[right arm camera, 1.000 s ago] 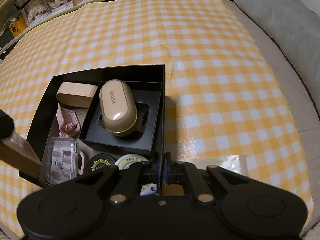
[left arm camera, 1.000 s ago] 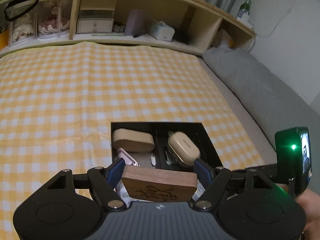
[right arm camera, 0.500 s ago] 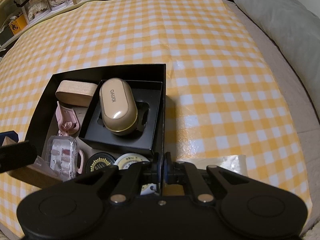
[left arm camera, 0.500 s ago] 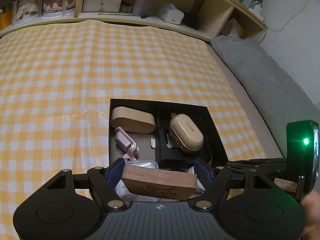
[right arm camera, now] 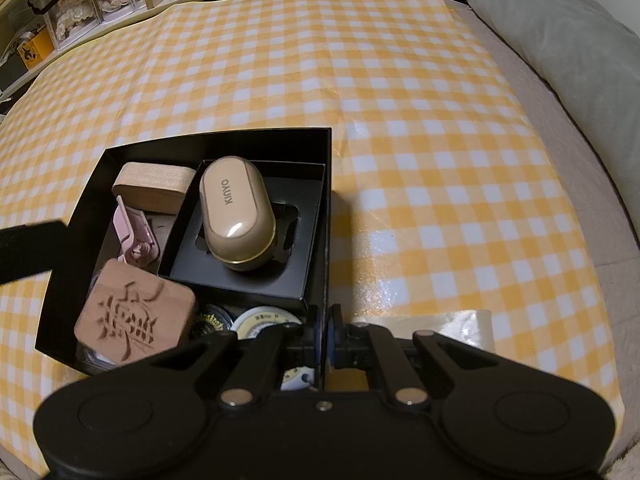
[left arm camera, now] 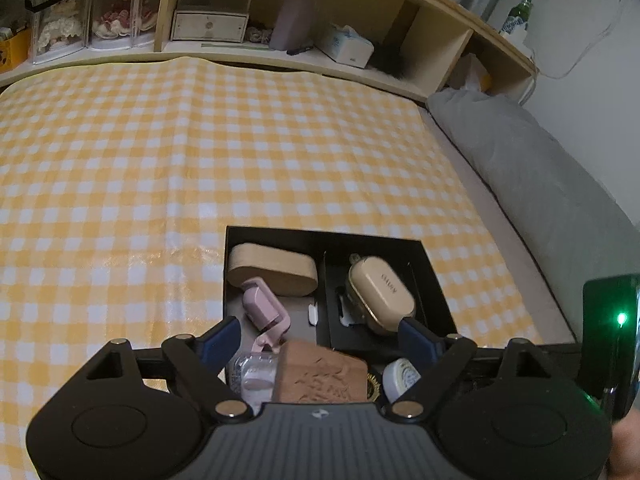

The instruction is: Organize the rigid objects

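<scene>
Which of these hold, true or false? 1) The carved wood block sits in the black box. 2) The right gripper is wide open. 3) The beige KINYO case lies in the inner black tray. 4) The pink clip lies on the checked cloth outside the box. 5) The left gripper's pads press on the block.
1) True: the block rests in the box, on top of other items.
2) False: the right gripper is shut on the box's near wall.
3) True: the case lies in the tray.
4) False: the clip is inside the box.
5) False: the left gripper is opening, pads clear of the block.
</scene>
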Action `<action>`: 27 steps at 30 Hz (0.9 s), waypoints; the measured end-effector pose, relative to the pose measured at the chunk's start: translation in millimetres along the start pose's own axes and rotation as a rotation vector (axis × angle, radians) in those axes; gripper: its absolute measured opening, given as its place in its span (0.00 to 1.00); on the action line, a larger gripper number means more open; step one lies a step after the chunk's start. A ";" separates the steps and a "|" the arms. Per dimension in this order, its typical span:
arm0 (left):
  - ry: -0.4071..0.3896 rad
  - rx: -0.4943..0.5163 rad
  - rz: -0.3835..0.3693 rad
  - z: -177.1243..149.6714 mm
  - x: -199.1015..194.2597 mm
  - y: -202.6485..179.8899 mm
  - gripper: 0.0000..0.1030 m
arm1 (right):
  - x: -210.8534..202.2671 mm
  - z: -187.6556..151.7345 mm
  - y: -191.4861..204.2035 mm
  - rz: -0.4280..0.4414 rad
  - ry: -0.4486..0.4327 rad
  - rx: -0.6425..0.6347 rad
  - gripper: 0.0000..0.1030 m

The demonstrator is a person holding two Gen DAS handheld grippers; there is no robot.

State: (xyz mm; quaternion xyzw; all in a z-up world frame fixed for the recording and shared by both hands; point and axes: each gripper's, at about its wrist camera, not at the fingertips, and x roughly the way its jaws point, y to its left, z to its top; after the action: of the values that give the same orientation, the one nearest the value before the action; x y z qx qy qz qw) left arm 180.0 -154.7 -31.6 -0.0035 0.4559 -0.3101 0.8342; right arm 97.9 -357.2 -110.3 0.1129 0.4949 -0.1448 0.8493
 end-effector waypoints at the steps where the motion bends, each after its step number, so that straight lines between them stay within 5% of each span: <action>1: 0.006 -0.002 0.003 -1.4 0.1 0.8 0.84 | 0.0 -0.2 0.3 -0.001 0.001 0.001 0.04; 7: 0.031 0.018 0.023 -5.4 1.5 -2.5 0.85 | -0.2 0.0 0.4 -0.001 0.001 0.001 0.04; 13: 0.036 0.065 0.043 -10.5 -3.9 -7.6 0.99 | -0.1 -0.1 0.4 -0.001 0.001 0.001 0.04; 27: 0.038 0.083 0.038 -20.4 -25.9 -11.3 1.00 | -0.3 0.3 1.2 -0.004 0.002 0.000 0.04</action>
State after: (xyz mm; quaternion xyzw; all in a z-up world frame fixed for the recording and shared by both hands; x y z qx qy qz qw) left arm 148.5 -144.7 -20.6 0.0456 0.4582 -0.3130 0.8307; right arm 98.5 -356.1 -109.8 0.1120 0.4959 -0.1461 0.8486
